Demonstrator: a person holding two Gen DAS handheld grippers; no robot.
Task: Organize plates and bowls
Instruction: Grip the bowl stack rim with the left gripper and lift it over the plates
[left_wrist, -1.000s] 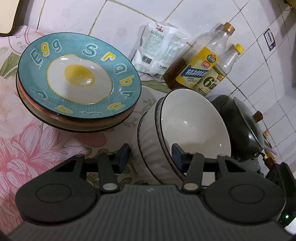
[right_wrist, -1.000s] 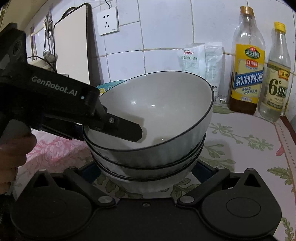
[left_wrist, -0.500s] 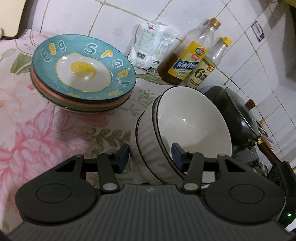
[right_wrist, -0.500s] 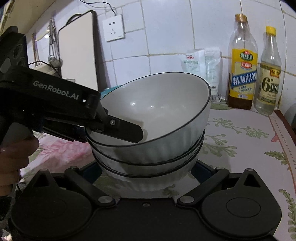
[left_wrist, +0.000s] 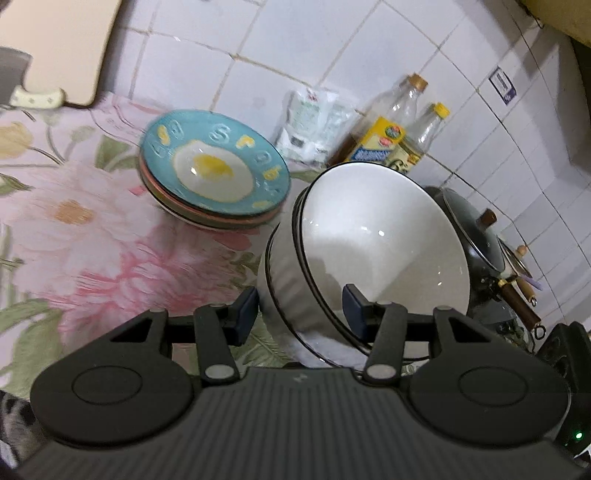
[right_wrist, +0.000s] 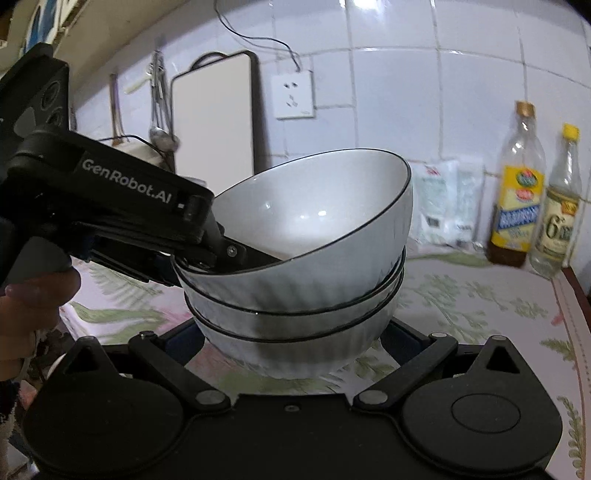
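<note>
A stack of white ribbed bowls (left_wrist: 373, 243) with black rims is held tilted above the flowered counter. My left gripper (left_wrist: 301, 308) is shut on the stack's near rim, one finger inside the top bowl, one outside. In the right wrist view the bowl stack (right_wrist: 306, 266) sits between the wide-spread fingers of my right gripper (right_wrist: 291, 341), at its base; contact is hidden. The left gripper (right_wrist: 236, 254) reaches in there from the left. A stack of plates (left_wrist: 214, 177), the top one teal with a fried-egg print, rests on the counter behind.
Two bottles (right_wrist: 517, 195) and a white bag (right_wrist: 447, 203) stand against the tiled wall. A dark lidded pot (left_wrist: 476, 236) is to the right. A cutting board (right_wrist: 214, 114), hanging utensils and a wall socket (right_wrist: 293, 94) are at the back left.
The bowl stack has been lifted and carried back from the plates and bottles, both grippers with it. It now tilts more. The plates look farther away.
</note>
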